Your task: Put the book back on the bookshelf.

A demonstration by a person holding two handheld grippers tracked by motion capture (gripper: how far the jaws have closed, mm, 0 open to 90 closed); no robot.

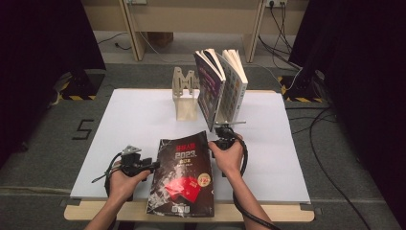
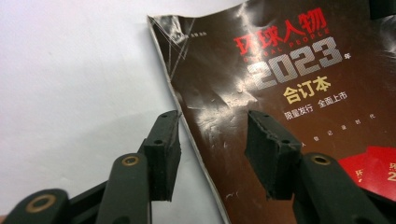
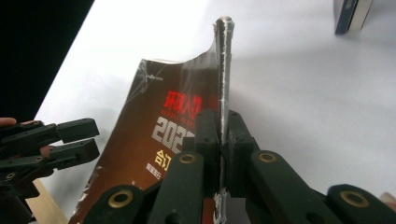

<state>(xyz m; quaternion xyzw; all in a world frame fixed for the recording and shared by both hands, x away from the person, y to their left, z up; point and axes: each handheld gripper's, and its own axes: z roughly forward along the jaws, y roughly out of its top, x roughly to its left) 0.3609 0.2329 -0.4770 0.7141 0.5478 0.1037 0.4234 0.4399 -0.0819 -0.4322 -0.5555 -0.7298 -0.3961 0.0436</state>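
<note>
A dark glossy magazine (image 1: 182,175) with red characters and "2023" on its cover lies on the white table top (image 1: 129,120), near the front edge. My right gripper (image 1: 225,132) is shut on its far right edge, and that edge (image 3: 223,70) stands raised and bent up between the pinched jaws (image 3: 222,149). My left gripper (image 1: 152,166) sits at the magazine's left edge. Its jaws are open and straddle that edge (image 2: 215,156); the pads (image 2: 161,156) do not press on the cover (image 2: 280,93). The left gripper (image 3: 70,140) also shows far left in the right gripper view.
A pale wooden book stand (image 1: 184,98) stands at the back middle of the table. Two books (image 1: 221,86) lean upright next to it, just beyond my right gripper; their lower ends (image 3: 352,14) show in the right gripper view. Cables lie on the floor to the right.
</note>
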